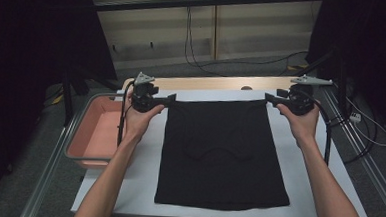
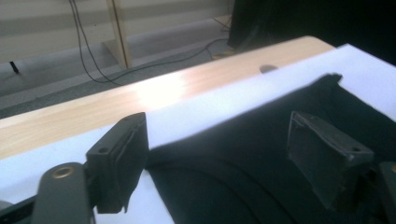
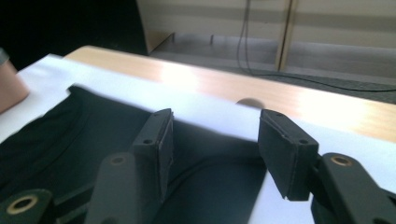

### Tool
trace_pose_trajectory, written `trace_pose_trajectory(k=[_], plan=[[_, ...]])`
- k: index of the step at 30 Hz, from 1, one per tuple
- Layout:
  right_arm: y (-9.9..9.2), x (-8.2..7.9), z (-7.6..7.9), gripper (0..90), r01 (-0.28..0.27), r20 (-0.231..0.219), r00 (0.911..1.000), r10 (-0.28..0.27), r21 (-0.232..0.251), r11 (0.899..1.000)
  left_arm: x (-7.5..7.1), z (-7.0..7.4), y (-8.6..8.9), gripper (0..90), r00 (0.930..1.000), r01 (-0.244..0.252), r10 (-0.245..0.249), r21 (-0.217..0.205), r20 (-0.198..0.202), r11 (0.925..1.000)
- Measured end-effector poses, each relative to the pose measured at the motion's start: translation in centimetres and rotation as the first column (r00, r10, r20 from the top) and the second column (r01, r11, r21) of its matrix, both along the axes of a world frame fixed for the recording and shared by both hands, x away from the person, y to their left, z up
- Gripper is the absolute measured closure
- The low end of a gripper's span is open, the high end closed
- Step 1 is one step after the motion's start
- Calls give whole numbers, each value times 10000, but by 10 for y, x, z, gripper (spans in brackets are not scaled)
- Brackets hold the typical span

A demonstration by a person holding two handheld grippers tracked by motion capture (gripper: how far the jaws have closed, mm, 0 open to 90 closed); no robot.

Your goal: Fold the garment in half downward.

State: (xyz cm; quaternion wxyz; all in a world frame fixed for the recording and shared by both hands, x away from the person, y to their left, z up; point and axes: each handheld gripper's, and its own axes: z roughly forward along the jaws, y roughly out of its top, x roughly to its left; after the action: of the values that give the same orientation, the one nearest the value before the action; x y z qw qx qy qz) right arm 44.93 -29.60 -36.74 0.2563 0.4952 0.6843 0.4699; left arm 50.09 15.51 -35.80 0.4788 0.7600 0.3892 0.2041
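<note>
A black garment [image 1: 224, 150] lies folded flat on the white sheet [image 1: 143, 166] that covers the table. My left gripper [image 1: 173, 98] is at the cloth's far left corner, held level and pointing right. In the left gripper view its jaws [image 2: 219, 154] stand wide open, with the cloth's far edge [image 2: 247, 177] lying on the sheet between them and neither pad pressing on it. My right gripper [image 1: 267, 98] is at the far right corner and points left. Its jaws [image 3: 219, 144] are open too, and the black cloth [image 3: 70, 135] lies loose beneath and between them.
A pink tray [image 1: 97, 128] stands just off the table's left side, beside my left forearm. Bare wood [image 1: 207, 82] with a small hole [image 1: 246, 88] runs along the table's far edge. Cables [image 1: 193, 58] lie on the floor beyond it, and metal rails flank both sides.
</note>
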Motion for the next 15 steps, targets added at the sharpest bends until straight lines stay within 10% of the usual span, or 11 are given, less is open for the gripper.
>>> trace_pose_trajectory(k=[15], plan=[[26, -60, -20, 515, -1413, -362, 9895, 1397, -462, 9889, -44, -27, 0, 104, 9934, 1020, -998, 364, -570, 9941]])
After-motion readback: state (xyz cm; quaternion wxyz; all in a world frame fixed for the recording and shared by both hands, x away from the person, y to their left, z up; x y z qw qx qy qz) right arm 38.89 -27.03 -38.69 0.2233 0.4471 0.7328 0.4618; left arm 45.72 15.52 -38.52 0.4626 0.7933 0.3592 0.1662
